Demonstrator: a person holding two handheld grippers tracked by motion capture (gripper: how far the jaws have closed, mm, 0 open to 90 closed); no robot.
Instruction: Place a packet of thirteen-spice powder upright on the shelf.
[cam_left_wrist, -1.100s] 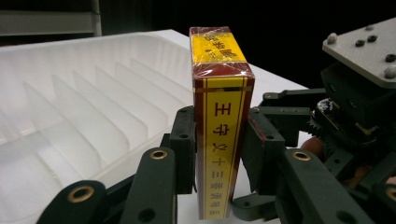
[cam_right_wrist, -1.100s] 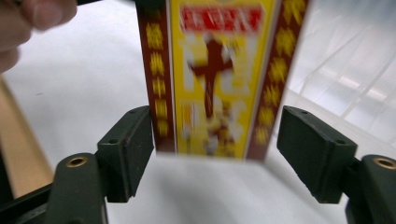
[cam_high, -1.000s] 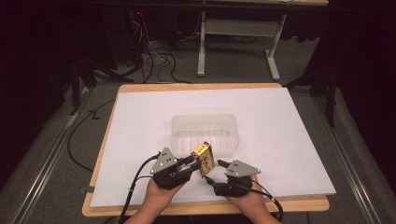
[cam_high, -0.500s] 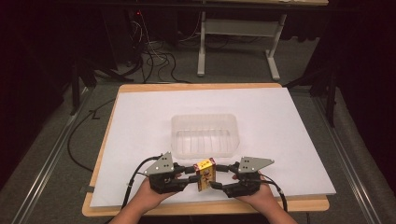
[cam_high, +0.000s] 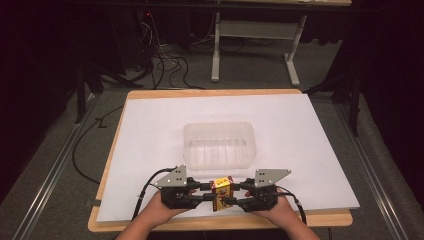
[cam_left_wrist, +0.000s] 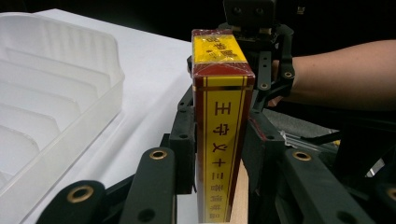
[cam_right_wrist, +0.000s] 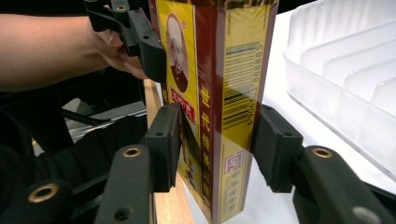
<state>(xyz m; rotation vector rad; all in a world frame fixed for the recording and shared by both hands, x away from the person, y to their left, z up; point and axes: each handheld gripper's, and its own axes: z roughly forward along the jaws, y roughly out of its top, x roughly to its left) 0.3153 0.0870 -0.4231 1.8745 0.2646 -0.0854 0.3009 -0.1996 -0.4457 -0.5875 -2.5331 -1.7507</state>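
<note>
At the near edge of the table (cam_high: 310, 150), both the left tongs (cam_high: 204, 192) and right tongs (cam_high: 239, 194) are closed on the upright yellow box (cam_high: 222, 192). To pass it well, one should open only while the other holds firmly; the clear tray (cam_high: 219, 145) waits just behind.

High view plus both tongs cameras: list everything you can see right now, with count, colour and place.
box: one, yellow and dark red with printed characters, upright at the near table edge, clamped between both tongs
tray: one, clear ribbed plastic, mid-table, beyond the box, apart from it
white sheet: one, white, covering most of the table top
table: one, light wood edge showing around the sheet
floor cables: several, dark and white, beyond the table
left tongs: one, black, shut on the box's left side
right tongs: one, black, shut on its right side
hands: two, bottom edge
</note>
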